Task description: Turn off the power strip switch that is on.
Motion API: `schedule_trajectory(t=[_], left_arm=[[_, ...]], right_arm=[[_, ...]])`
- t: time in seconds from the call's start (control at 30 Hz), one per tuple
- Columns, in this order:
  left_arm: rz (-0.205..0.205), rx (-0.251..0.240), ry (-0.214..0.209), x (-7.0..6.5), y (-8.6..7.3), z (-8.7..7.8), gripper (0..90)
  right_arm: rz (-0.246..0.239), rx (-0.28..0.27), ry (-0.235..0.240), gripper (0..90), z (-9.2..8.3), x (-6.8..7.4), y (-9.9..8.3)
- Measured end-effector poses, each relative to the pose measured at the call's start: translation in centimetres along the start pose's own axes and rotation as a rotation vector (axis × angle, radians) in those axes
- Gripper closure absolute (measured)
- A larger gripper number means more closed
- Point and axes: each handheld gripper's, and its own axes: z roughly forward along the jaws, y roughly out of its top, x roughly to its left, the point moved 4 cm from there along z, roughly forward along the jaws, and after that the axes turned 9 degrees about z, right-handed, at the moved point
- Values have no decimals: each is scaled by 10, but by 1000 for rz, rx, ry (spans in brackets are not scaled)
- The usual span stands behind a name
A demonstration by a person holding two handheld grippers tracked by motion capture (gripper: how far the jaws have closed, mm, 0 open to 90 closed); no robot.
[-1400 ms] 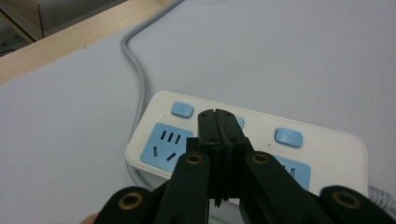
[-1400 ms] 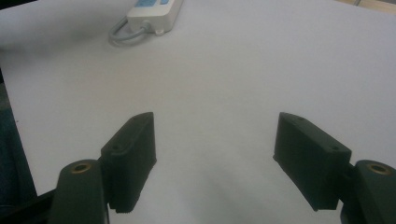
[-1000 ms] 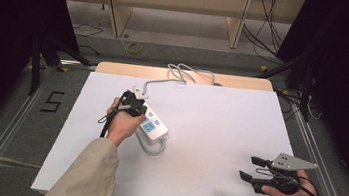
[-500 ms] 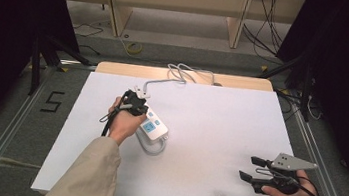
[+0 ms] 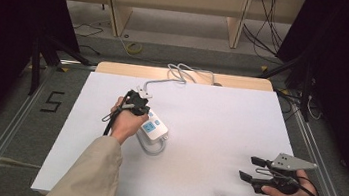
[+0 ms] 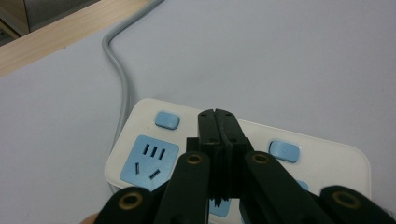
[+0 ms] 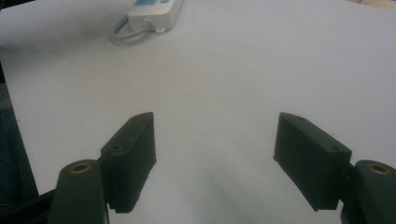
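Note:
A white power strip with blue sockets and blue buttons lies left of the middle of the white tabletop. Its grey cable runs off over the far edge. My left gripper is directly over the strip's far end, shut with nothing between the jaws. In the left gripper view the joined tips sit between two blue buttons on the power strip, next to the cable. My right gripper rests open near the front right edge. The right gripper view has its jaws wide apart over bare table, the strip far off.
A wooden strip borders the table's far edge, with wooden shelving and loose cables on the floor beyond. Metal rails run along both sides. A "5" is marked on the floor at the left.

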Motion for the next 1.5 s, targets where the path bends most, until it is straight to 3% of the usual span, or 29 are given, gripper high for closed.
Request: schedule_trajectory(t=[1.5], left_arm=[[10,50,-29,-4,0,29,900]], right_arm=[[1,9,3,295,1,0,-1]])
